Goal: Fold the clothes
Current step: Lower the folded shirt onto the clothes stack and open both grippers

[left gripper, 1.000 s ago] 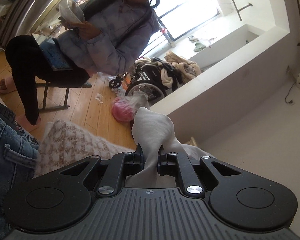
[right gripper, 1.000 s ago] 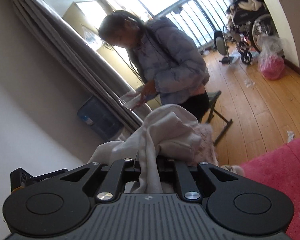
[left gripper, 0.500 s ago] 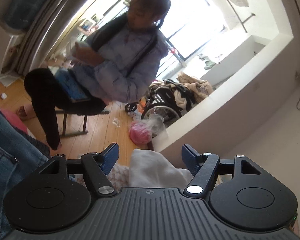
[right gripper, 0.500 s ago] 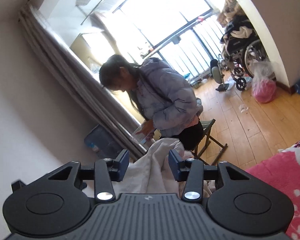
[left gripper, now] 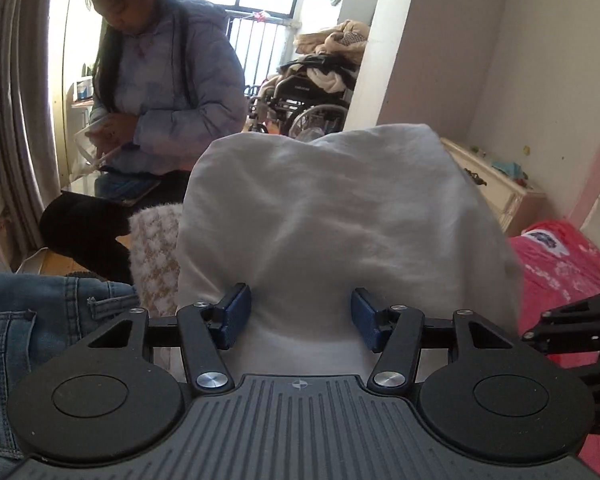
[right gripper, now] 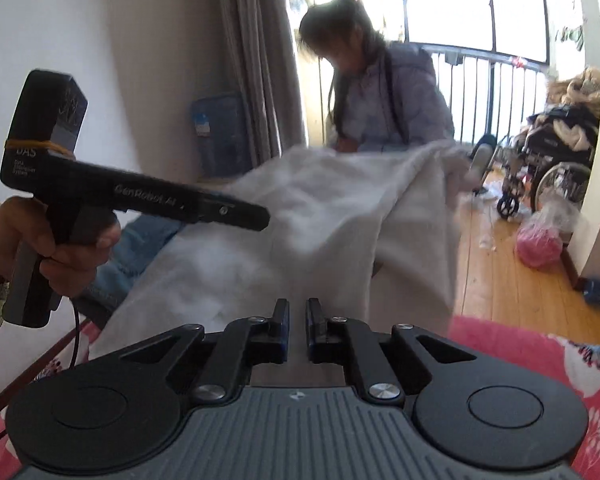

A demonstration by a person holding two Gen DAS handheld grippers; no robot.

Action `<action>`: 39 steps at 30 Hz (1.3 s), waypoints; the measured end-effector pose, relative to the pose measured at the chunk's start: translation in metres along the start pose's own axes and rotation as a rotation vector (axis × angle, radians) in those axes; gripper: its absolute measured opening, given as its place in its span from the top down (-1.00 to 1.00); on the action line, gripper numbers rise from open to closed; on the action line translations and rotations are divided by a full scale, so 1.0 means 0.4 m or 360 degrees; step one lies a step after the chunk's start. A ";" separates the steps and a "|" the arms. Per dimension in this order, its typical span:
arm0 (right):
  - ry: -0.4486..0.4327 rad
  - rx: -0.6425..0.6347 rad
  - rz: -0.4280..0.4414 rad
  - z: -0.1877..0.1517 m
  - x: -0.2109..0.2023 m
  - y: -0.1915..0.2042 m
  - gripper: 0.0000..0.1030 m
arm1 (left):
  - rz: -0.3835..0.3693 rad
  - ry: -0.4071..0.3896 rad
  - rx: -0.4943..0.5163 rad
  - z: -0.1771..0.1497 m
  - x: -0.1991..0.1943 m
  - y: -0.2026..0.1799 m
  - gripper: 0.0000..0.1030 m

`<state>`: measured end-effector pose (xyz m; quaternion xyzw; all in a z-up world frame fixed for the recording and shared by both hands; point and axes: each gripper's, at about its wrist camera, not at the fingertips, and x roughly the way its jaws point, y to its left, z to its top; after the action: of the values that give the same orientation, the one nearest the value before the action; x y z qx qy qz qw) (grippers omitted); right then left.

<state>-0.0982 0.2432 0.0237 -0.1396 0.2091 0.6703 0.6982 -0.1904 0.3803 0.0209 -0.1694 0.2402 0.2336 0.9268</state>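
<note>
Now your left gripper (left gripper: 298, 312) has its jaws spread, just narrowing, around the soft, floppy white garment (left gripper: 340, 216) lying on the pink bed (right gripper: 540, 360), while your right gripper (right gripper: 297, 324), jaws just closed, nearly together, holds nothing, so pinch a hem corner.

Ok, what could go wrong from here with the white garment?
1. The left gripper's jaws have just been closing but stand apart, with the white garment between them and unpressed. They may bite a thick bunch rather than one edge.
2. The right gripper's jaws have just closed to nearly shut with nothing between them. The garment is therefore unheld, and the part hanging toward the wooden floor could slide off.
</note>
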 end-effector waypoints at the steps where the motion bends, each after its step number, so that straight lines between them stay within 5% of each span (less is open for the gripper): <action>1: -0.0080 0.0017 0.0008 0.028 -0.015 -0.014 0.82 | -0.0030 -0.0023 0.0010 0.016 -0.019 -0.006 -0.17; 6: -0.0295 0.0142 0.0028 0.178 0.092 -0.101 0.82 | -0.0077 -0.0189 0.0161 0.116 -0.004 -0.028 -0.25; 10: -0.0118 0.0346 -0.0074 0.170 0.254 -0.214 0.82 | 0.0045 -0.0113 0.0115 0.160 0.160 0.002 -0.21; 12: -0.0028 0.0514 -0.0086 0.117 0.290 -0.279 1.00 | 0.0144 -0.0013 0.0063 0.153 0.239 0.034 -0.22; 14: -0.0168 0.0733 0.0040 0.075 0.233 -0.323 1.00 | 0.0174 -0.0017 -0.0041 0.124 0.248 0.072 -0.22; 17: -0.0391 0.1030 0.0152 0.029 0.126 -0.384 0.66 | 0.0128 -0.0076 -0.0214 0.138 0.196 0.088 -0.21; 18: -0.0429 0.1098 0.0164 0.021 0.103 -0.404 0.52 | 0.0110 -0.0117 -0.0274 0.146 0.170 0.100 -0.29; 22: -0.0477 0.1255 0.0186 -0.007 0.050 -0.461 0.49 | 0.0046 -0.0231 -0.0594 0.173 0.083 0.183 -0.39; 25: -0.0454 0.1261 0.0225 -0.011 0.032 -0.460 0.49 | 0.0001 -0.0106 -0.0795 0.171 0.104 0.249 -0.41; 28: -0.0415 0.1186 0.0213 -0.023 0.000 -0.424 0.49 | 0.0000 0.0015 -0.0803 0.160 0.149 0.249 -0.41; 30: -0.0400 0.1134 0.0180 -0.036 -0.032 -0.400 0.49 | 0.0013 0.0053 -0.0777 0.154 0.172 0.238 -0.25; 34: -0.0386 0.1123 0.0108 -0.081 -0.096 -0.379 0.49 | 0.0046 0.0011 -0.0707 0.151 0.184 0.204 0.64; 36: -0.0394 0.1157 0.0083 -0.102 -0.119 -0.386 0.49 | 0.0100 -0.0035 -0.0671 0.147 0.167 0.191 0.83; 39: -0.0405 0.1174 0.0093 -0.131 -0.136 -0.402 0.49 | 0.0174 -0.0134 -0.0712 0.146 0.121 0.184 0.86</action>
<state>0.0553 0.1605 -0.0096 0.2110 0.3518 0.5817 0.7024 -0.1692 0.4835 0.0289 -0.3473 0.1524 0.3376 0.8615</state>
